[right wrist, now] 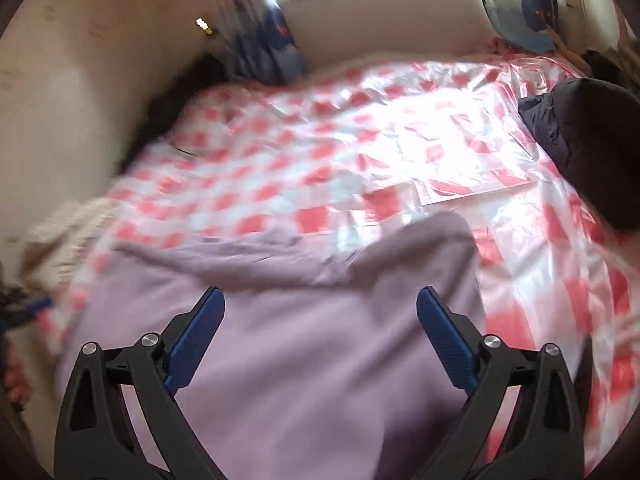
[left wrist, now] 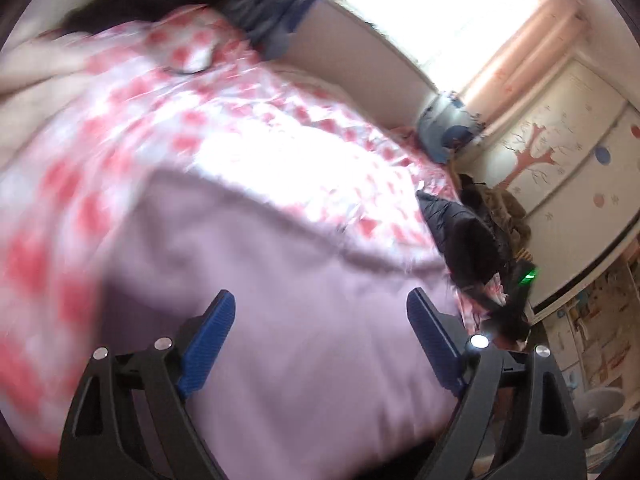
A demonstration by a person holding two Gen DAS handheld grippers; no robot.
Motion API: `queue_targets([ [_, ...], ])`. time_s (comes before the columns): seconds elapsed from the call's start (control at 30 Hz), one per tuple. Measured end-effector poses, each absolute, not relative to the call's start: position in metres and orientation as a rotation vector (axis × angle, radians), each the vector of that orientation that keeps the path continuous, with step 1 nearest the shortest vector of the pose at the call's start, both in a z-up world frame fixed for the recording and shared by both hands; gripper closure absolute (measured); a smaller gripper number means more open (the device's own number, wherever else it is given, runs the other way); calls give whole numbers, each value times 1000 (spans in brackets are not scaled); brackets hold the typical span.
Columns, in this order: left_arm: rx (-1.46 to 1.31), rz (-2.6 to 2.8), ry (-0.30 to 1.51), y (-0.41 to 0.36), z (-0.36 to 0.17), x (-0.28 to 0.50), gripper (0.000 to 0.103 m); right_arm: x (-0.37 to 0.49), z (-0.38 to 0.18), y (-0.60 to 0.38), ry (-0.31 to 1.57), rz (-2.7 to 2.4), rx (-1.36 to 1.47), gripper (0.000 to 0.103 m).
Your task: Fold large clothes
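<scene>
— Where is the lilac garment for us right now?

— Spread on the bed, over the red-and-white checked plastic sheet, at the near edge of the bed just below both cameras. From the right wrist view its far edge is bunched into a ridge, with one rounded flap pushed out toward the middle of the bed.

— And our fingers?

— Both pairs stand wide. The left gripper and the right gripper hover over the cloth with nothing between the blue pads (both views are smeared with motion, so we cannot say whether a tip brushes the fabric).

— How far along do we judge ourselves?

— Partway at most. The garment looks doubled over at that ridge, which suggests one fold is laid down, but it is a broad, uneven sheet rather than a neat packet. We would say smoothing and at least one more fold remain.

— Anything else around it?

— A dark jacket lies at the bed's right edge, well apart from the lilac piece, and a blue patterned cushion sits at the far right corner by the window.
</scene>
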State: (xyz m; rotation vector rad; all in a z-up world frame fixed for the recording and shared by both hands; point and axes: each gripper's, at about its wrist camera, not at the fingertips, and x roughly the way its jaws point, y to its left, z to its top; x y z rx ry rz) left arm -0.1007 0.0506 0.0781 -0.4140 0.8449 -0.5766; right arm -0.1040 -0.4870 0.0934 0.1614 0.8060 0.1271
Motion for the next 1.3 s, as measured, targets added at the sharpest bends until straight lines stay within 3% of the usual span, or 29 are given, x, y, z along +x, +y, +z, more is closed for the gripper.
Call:
queue_targets([
  [0.1, -280, -457, 881, 15, 39, -38, 19, -51, 55, -495, 882, 69, 144, 10],
  [0.2, -311, -391, 1054, 12, -32, 18, 19, -13, 10, -512, 966, 116, 249, 9],
  [0.4, -329, -383, 1060, 7, -40, 37, 19, 9, -4, -516, 1001, 117, 123, 9],
  [0.47, -348, -401, 1027, 9, -49, 32, 19, 12, -21, -541, 1007, 118, 244, 9],
  [0.6, -333, -369, 1044, 9, -33, 28, 19, 14, 0, -532, 1048, 52, 137, 9],
  [0.67, -347, -351, 990, 15, -12, 16, 19, -6, 34, -526, 942, 60, 136, 9],
  [0.77, -258, -332, 868, 14, 15, -3, 7, -35, 65, -511, 803, 54, 64, 7],
  [0.83, -202, -311, 864, 11, 5, 1, 7, -25, 35, -509, 859, -9, -19, 7],
  [0.9, -296, -325, 945, 19, -26, 14, 7, -9, -16, -535, 971, 21, 111, 7],
  [1.03, -342, -329, 988, 24, -43, 27, 7, 4, -16, -546, 1025, -21, 145, 7],
  [1.1, -339, -341, 995, 29, -32, 21, 7, -1, 2, -539, 1039, -56, 92, 7],
  [1.2, -414, -378, 891, 63, 14, -29, 7, -58, 67, -509, 876, 71, 124, 7],
  [1.3, -439, -390, 836, 100, 40, -87, 7, -115, 94, -462, 846, 222, 48, 7],
])
